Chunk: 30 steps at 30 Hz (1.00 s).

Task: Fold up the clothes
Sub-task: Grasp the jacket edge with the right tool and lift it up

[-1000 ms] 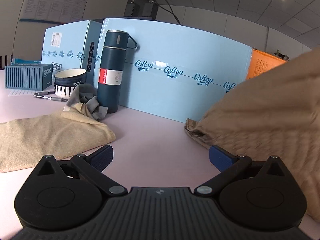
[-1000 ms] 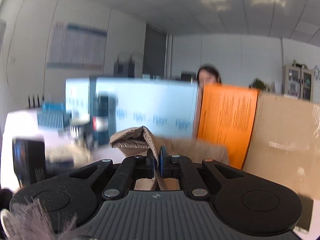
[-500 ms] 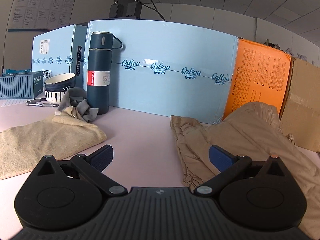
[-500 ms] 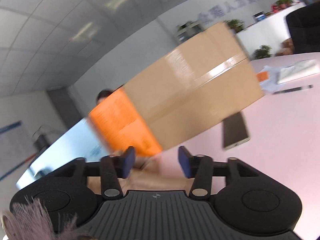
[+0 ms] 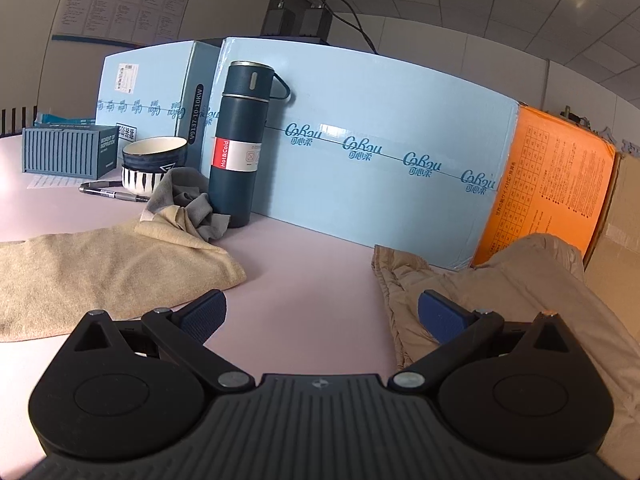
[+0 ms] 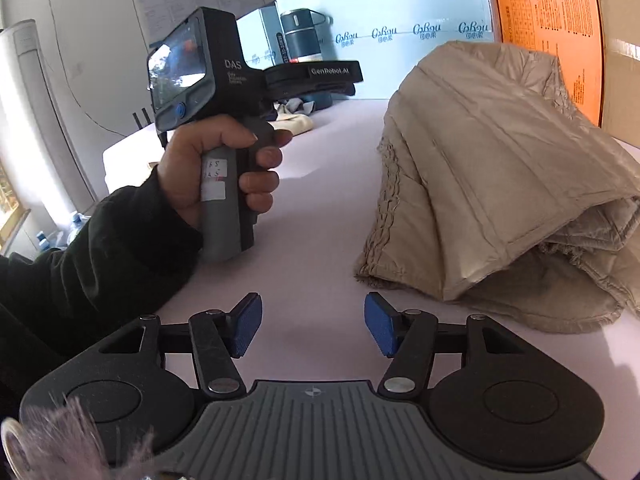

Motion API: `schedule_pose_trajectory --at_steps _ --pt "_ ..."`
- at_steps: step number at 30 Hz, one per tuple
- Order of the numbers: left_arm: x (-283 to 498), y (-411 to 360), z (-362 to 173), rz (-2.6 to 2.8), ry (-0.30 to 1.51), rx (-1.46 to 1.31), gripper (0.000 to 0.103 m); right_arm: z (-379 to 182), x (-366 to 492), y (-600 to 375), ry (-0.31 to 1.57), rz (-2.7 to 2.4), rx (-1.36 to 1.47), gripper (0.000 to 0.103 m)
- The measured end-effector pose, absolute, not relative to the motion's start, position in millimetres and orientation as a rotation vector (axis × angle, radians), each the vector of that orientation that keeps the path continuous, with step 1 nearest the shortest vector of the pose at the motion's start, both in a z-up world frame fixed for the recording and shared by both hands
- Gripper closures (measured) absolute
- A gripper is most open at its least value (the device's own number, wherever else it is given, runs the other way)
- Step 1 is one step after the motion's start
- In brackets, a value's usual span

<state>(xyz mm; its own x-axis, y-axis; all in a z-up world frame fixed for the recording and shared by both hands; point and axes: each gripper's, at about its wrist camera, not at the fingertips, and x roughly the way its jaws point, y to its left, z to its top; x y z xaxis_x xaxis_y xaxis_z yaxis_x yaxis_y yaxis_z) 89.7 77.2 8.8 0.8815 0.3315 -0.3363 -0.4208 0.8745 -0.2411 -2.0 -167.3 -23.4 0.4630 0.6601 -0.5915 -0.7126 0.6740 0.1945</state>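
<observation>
A tan quilted jacket (image 6: 492,168) lies folded in a loose heap on the pink table (image 6: 320,208), right of centre in the right wrist view; it also shows at the right of the left wrist view (image 5: 532,280). My right gripper (image 6: 313,330) is open and empty, low over the table just left of the jacket's near edge. My left gripper (image 5: 320,314) is open and empty, its right finger over the jacket's left edge. A beige knit garment (image 5: 100,272) lies flat at the left.
A dark blue thermos (image 5: 238,144), a grey cloth (image 5: 188,204), a striped bowl (image 5: 154,164), a pen and a small blue box stand at the back left. Light blue (image 5: 380,152), orange (image 5: 548,192) and brown cartons wall the far side. The hand holding the left gripper (image 6: 224,160) is left of my right gripper.
My right gripper let go of the jacket, opened, swung away and came down low beside it. The jacket dropped from in front of the left camera into a heap on the table.
</observation>
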Motion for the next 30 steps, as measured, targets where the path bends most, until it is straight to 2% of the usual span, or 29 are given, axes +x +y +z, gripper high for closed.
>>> schedule_pose_trajectory --at_steps 10,11,12,13,15,19,22,26,30 --pt "73.4 107.5 10.3 0.450 0.253 -0.520 0.000 -18.3 35.4 -162.2 0.492 0.566 -0.105 0.045" --pt "73.8 108.0 10.1 0.445 0.259 -0.524 0.000 -19.5 42.9 -161.8 0.510 0.573 -0.113 0.050" --pt "74.2 108.3 10.0 0.443 0.263 -0.528 0.000 -20.7 51.0 -161.9 0.537 0.588 -0.107 0.082" --pt "74.5 108.5 9.8 0.443 0.266 -0.529 0.000 -21.9 59.1 -162.0 0.563 0.602 -0.102 0.097" --pt "74.2 109.3 9.9 0.457 0.263 -0.534 0.000 -18.3 71.2 -161.9 0.590 0.638 -0.091 0.096" --pt "65.6 112.4 10.9 0.537 0.195 -0.549 0.000 26.7 80.1 -160.5 0.475 0.733 -0.042 0.096" --pt "55.7 113.7 11.7 0.589 0.119 -0.564 0.000 84.8 79.9 -160.6 0.284 0.769 -0.021 0.097" --pt "51.0 114.0 12.3 0.600 0.077 -0.555 0.000 167.8 60.6 -194.0 -0.104 0.693 0.068 0.097" --pt "54.6 110.7 11.8 0.587 0.096 -0.527 0.000 186.8 46.1 -260.6 -0.290 0.423 0.201 0.097"
